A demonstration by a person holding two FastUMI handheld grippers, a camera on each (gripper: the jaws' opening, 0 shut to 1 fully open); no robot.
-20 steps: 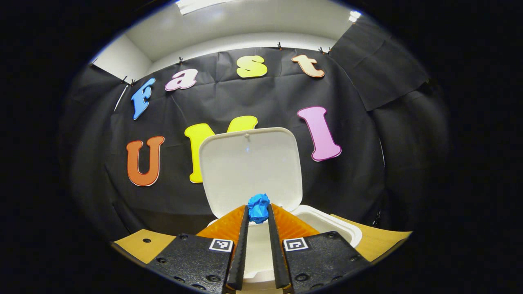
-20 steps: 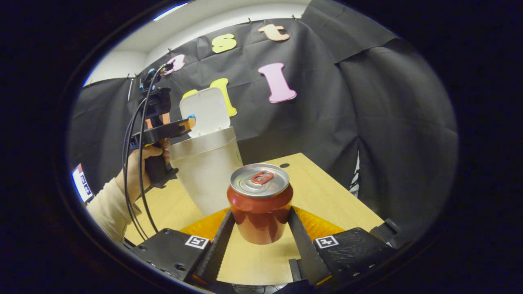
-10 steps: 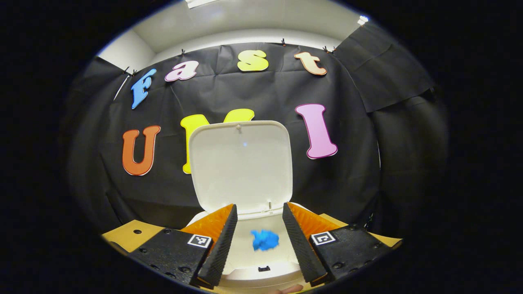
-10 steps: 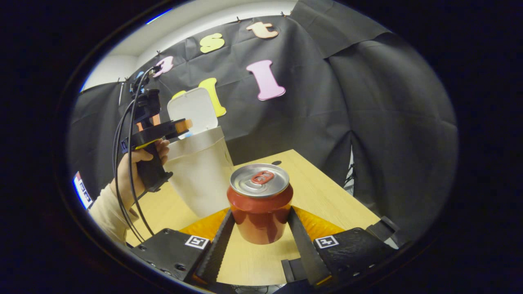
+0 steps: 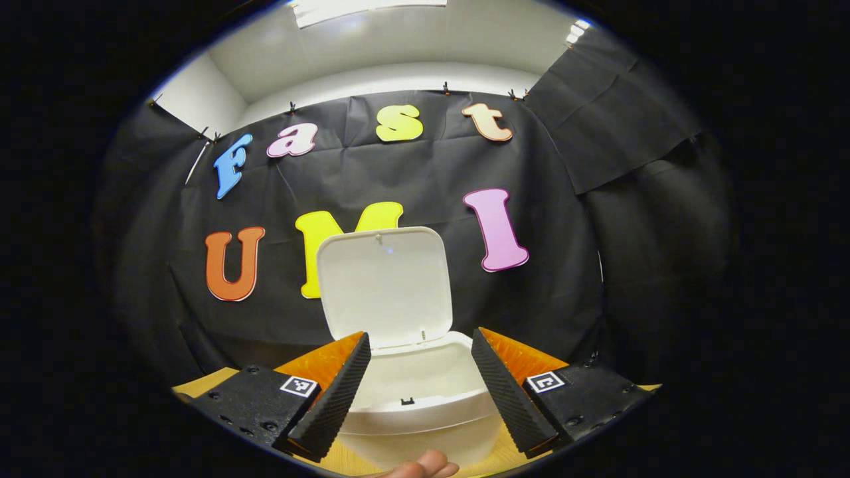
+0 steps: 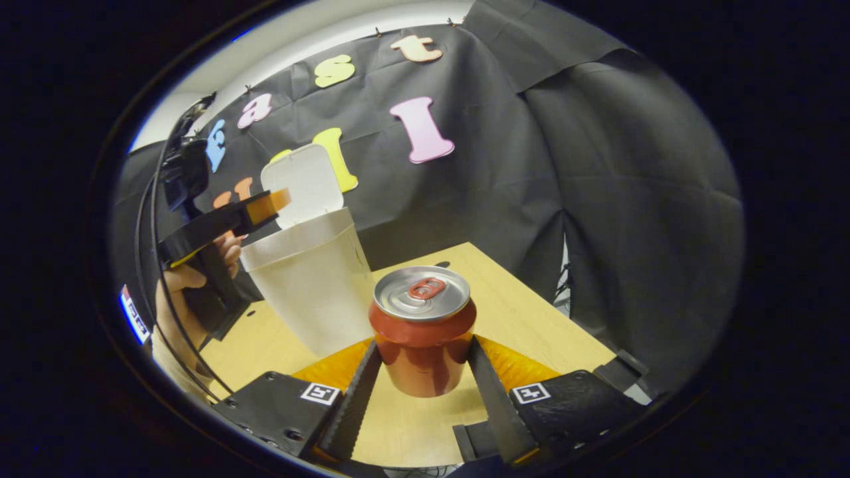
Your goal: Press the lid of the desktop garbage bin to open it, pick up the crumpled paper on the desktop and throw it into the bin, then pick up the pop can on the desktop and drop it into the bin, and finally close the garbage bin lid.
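My left tongs (image 5: pixel 417 392) spread wide, nothing between them; the white bin (image 5: pixel 425 425) sits just ahead and below, its lid (image 5: pixel 384 285) standing upright behind the opening; the crumpled paper can't be made out inside. My right tongs (image 6: pixel 423 382) pinch the red can (image 6: pixel 423 332) on both sides, upright above the wooden table (image 6: pixel 524 312); bin left of it, near.
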